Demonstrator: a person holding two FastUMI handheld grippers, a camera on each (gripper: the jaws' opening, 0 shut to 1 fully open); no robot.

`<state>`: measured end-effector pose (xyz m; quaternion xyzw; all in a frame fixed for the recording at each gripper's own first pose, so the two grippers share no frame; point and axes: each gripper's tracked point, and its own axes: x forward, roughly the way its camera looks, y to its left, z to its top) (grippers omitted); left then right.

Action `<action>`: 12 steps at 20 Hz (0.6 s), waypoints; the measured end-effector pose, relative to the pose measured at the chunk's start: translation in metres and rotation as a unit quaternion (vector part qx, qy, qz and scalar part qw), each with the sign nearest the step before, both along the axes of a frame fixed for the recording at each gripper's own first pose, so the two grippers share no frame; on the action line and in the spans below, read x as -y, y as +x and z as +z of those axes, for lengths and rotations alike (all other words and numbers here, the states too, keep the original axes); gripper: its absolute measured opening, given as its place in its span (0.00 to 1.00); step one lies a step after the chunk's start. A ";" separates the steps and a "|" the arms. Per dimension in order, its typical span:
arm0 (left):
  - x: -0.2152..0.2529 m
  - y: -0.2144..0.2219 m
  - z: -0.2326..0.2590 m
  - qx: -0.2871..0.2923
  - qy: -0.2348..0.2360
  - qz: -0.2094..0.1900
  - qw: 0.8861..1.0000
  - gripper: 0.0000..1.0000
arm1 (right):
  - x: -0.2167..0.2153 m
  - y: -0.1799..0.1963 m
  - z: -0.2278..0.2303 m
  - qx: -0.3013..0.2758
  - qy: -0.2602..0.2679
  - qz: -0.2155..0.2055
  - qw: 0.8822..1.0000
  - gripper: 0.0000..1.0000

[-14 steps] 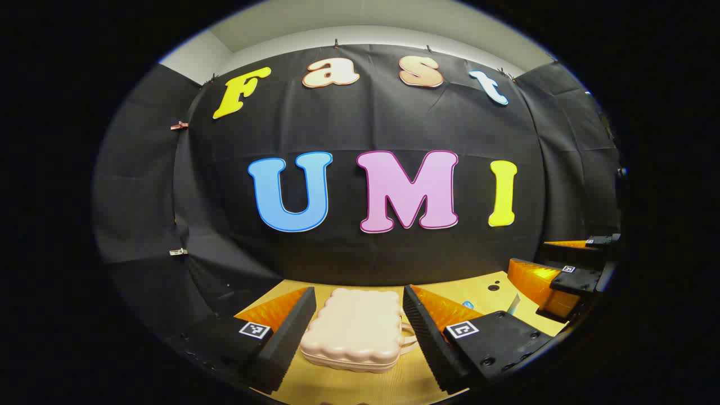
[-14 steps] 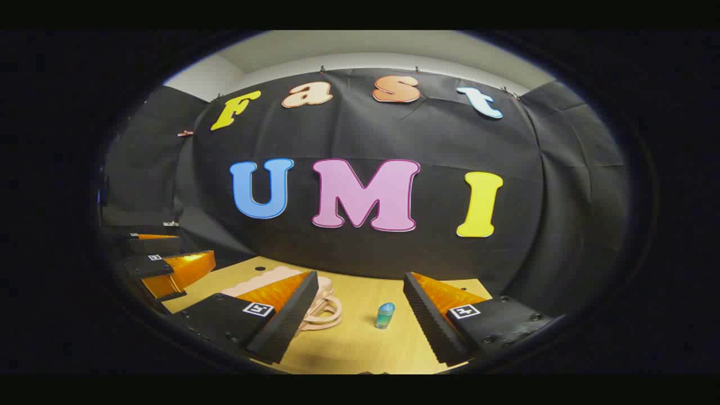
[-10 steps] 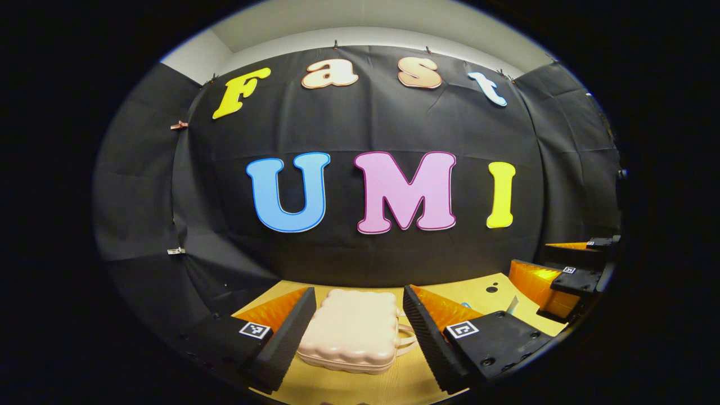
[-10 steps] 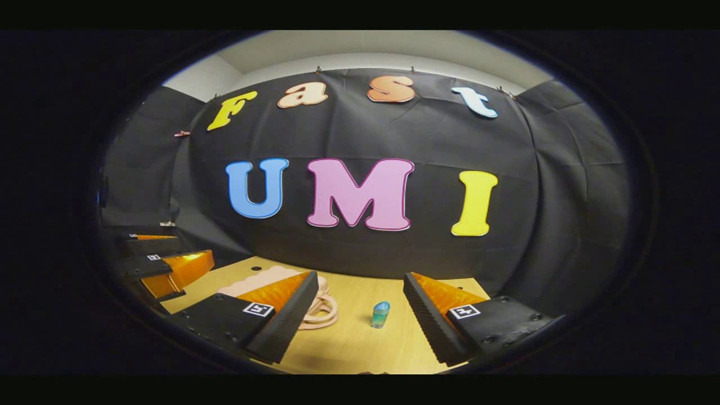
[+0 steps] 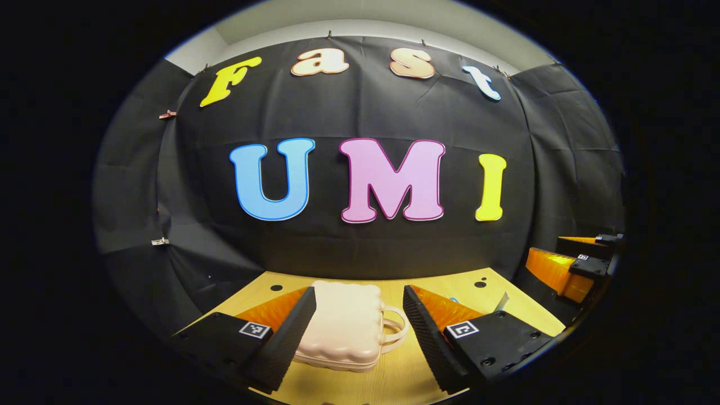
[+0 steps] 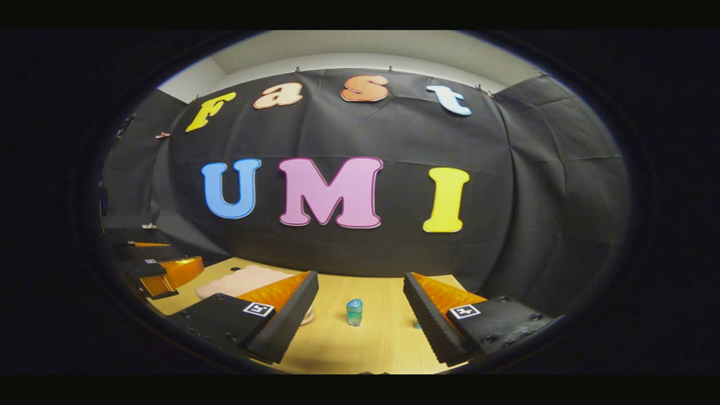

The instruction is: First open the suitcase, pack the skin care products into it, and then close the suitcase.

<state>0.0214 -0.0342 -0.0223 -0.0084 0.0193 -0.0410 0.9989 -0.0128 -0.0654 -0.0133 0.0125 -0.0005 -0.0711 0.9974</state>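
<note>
In the left gripper view, the left hand-held gripper (image 5: 359, 326) hangs above the wooden desk (image 5: 405, 374) with its two fingers spread wide and nothing between them in their grasp. Beyond the gap lies the pale pink suitcase (image 5: 343, 325), flat on the desk and with its lid down; its looped handle (image 5: 394, 329) points to the right, toward the right-hand finger. The suitcase's left edge is hidden behind the left-hand finger. Farther right in the same view, at the desk's far edge, the right hand-held gripper (image 5: 568, 261) shows with its fingers apart. In the right gripper view, the left hand-held gripper sits at the far left, over the desk's edge, and the suitcase (image 6: 239, 281) lies just beside it, partly hidden behind the near finger. The right hand-held gripper (image 6: 360, 315) is likewise open and holds nothing. A small blue-green skin care bottle (image 6: 354, 312) stands upright on the desk beyond the gap between its fingers, well apart from the suitcase.
</note>
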 end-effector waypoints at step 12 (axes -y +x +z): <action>0.024 0.027 -0.012 -0.022 0.009 -0.042 0.999 0.98 | 0.021 -0.003 0.000 -0.004 0.001 -0.028 1.000 0.96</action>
